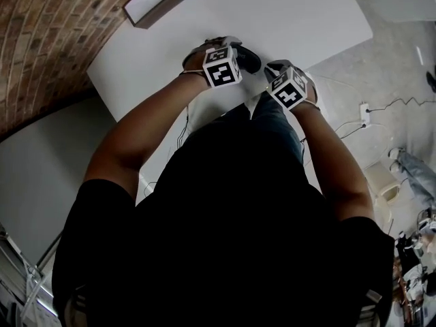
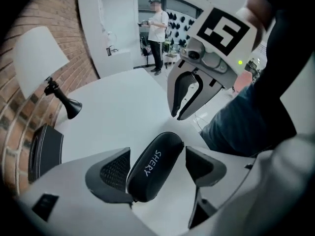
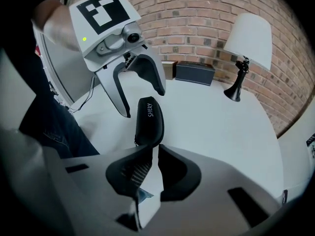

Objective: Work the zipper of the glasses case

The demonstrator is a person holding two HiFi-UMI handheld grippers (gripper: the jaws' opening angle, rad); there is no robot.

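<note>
looking down on this one, the black "shery" glasses case lies flat on the white desk. as far as i can see its two halves are together all round, no gap showing. that fits two stages equally: zipper waiting to be run open, or already run open and back shut. can't call it from here. the left gripper hangs right over the case with its jaws spread wide, one on either side of it. in the right gripper view its tips are above the case and clear of it, so it holds nothing. the right gripper sits just short of the case's near end, jaws only a sliver apart, bare desk showing through the slit, nothing pinched. a tiny tab pokes out at that near end, probably the zipper pull but too small to swear to. any further zipper work would need the wide gripper steadying the body and the narrow one getting a fine pinch on that tab.
</note>
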